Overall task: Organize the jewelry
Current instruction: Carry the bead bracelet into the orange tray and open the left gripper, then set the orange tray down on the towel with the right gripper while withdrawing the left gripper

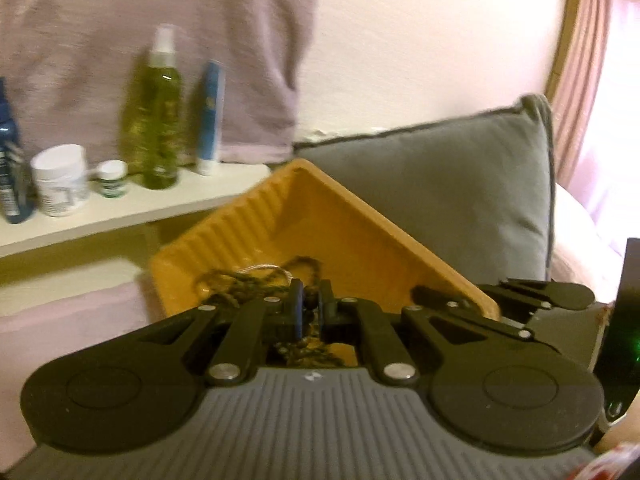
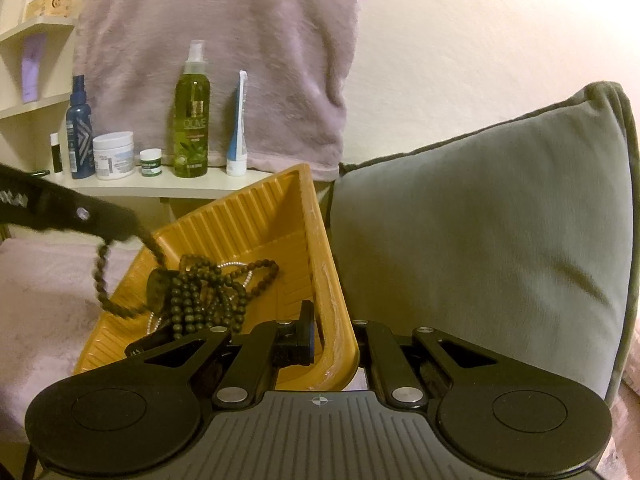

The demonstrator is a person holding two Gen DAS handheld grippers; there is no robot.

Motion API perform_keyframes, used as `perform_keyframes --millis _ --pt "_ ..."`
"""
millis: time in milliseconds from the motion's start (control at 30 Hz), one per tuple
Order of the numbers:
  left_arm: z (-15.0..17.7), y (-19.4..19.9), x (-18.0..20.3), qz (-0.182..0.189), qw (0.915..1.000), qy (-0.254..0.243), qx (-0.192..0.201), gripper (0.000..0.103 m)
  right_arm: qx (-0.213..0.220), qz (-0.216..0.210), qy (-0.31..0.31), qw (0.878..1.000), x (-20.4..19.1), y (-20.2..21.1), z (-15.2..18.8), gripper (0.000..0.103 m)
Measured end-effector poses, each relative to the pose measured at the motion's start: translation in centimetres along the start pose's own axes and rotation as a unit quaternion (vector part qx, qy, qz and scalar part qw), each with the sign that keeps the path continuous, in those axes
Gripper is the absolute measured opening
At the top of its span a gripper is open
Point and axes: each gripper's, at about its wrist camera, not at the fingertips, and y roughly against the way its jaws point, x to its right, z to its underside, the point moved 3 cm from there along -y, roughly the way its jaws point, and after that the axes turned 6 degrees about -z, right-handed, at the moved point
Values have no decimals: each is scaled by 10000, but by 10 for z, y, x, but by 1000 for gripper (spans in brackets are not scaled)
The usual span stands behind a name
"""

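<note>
dark bead strand: one, drawn out of the tangle in the yellow tray
left gripper: jaws clenched on the strand
right gripper: jaws clamped on tray rim
risk: knotted beads may snag, dragging the pearl strand out
shelf: four bottles, two jars, one tube

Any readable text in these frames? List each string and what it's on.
"OLIVE": on the green spray bottle, right wrist view.
Smaller print under it: too small to read.
Labels on the blue bottle, white jar, small green-labelled jar and blue tube: too small or blurred.
Left wrist view: nothing legible.
</note>
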Motion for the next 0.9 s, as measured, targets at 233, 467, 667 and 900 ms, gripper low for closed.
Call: perform_keyframes --millis 233,467,667,900 --pt "12 -14 12 181 9995 -134 -227 15 -22 -9 -77 10000 2 -3 1 6" --pt "15 3 -21 -336 9992 196 -40 21 -63 -32 -193 9998 6 -5 3 6" --pt "23 27 -60 -961 9940 517 41 22 -169 -110 -449 9988 18 -12 9 6" --pt "37 42 -87 -1419 9863 846 9 24 -435 -255 -832 9953 35 -23 24 7"
